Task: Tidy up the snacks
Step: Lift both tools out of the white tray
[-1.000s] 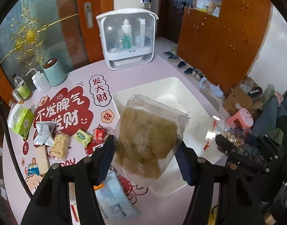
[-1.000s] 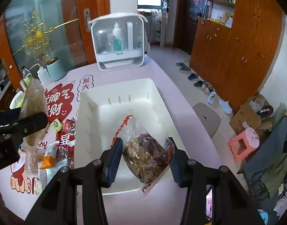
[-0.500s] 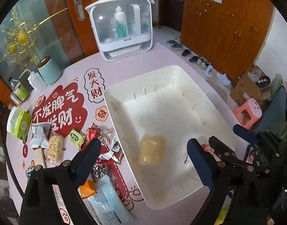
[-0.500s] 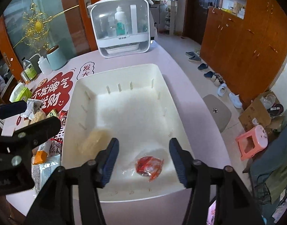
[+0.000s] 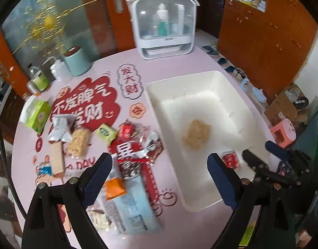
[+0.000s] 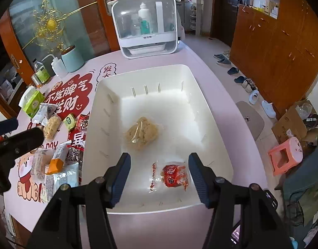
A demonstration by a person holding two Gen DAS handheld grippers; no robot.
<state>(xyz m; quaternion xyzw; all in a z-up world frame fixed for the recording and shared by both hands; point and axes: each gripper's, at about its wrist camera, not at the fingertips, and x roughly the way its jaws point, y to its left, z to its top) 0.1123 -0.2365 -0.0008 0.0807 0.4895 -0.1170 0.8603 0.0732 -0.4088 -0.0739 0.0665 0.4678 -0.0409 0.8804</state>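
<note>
Snacks (image 5: 130, 155) lie loose on the table (image 5: 150, 66), just beyond the empty, wide-apart left gripper (image 5: 159, 166), nearer than the spread, empty right gripper (image 6: 159, 172) above the bin (image 6: 210, 108).

Both claws have let go! The left claw (image 5: 159, 166), which gripped the beige snack bag (image 6: 142, 132) a second ago, now gapes wide and empty, the bag lying in the white bin (image 6: 217, 124). The right claw (image 6: 159, 170) has dropped its red snack packet (image 6: 173, 175) there too, nearer the front wall.
</note>
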